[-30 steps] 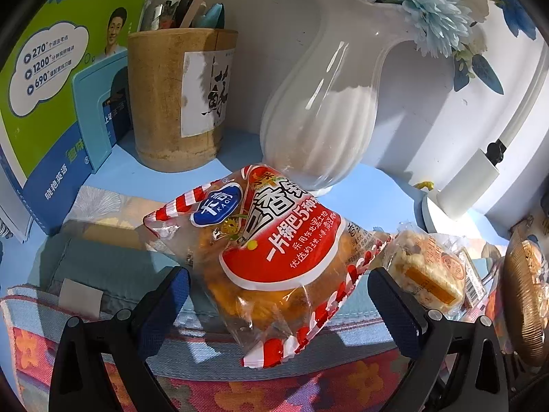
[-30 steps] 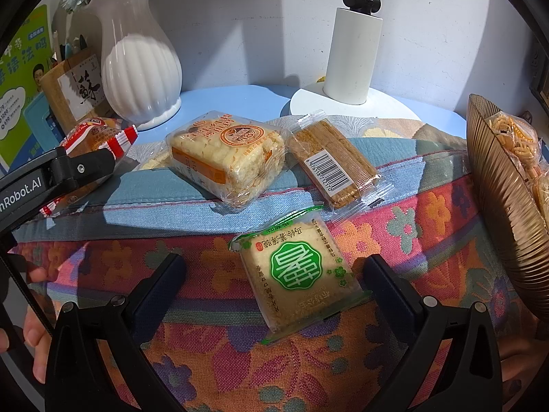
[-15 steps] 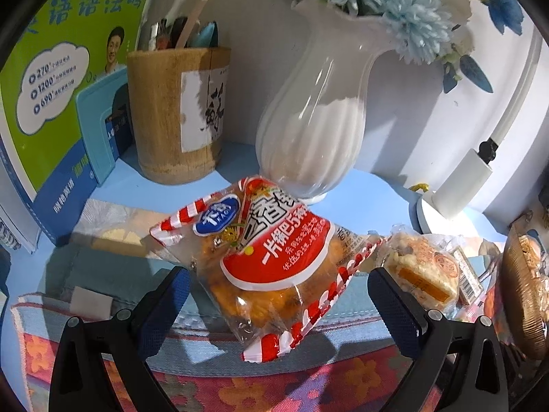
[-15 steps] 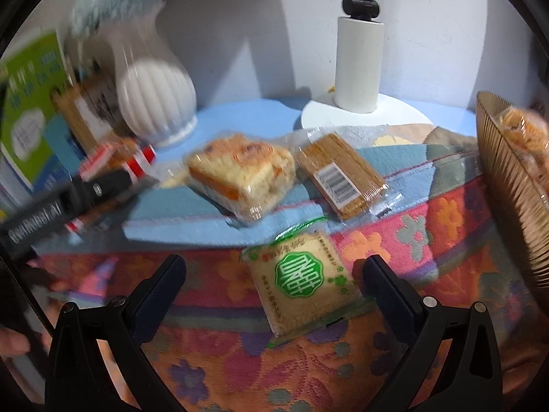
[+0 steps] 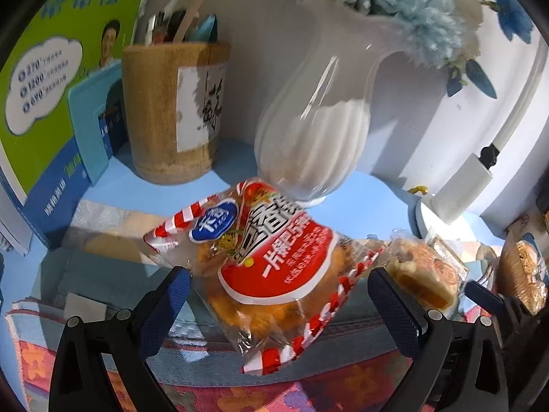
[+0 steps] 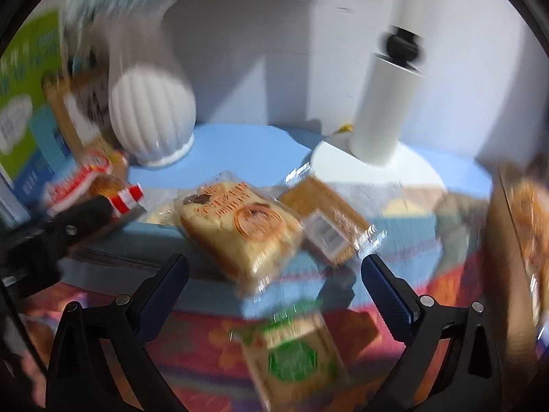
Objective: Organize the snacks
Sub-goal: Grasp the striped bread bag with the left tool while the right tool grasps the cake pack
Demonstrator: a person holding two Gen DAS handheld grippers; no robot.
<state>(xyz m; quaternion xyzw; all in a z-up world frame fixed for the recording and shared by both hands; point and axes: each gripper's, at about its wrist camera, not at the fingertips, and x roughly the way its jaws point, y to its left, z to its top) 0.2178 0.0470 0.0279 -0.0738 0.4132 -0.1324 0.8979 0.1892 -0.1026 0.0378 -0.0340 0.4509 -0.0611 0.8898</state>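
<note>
A red-and-white striped snack packet (image 5: 267,267) lies on the blue band of the patterned cloth (image 5: 103,264), between the wide fingers of my open left gripper (image 5: 279,309). The pads are not touching it. In the blurred right wrist view my right gripper (image 6: 276,295) is open above the cloth. Just ahead of it lies a yellow cake packet (image 6: 240,233), with a brown cracker packet (image 6: 329,219) to its right. A green-label packet (image 6: 291,353) sits low between the fingers. The red packet (image 6: 92,182) shows at far left behind the left gripper (image 6: 68,230).
A white ribbed vase (image 5: 308,137) with blue flowers and a bamboo pen holder (image 5: 171,113) stand behind the packets, and a green book (image 5: 44,79) leans at left. A white lamp base (image 6: 377,171) is at the back right. A brown ribbed bowl (image 6: 514,240) holding snacks is at far right.
The right gripper has moved forward and left towards the yellow cake packet, so the green-label packet now sits lower in its view. The left view has shifted a little; the red packet stays between its fingers.
</note>
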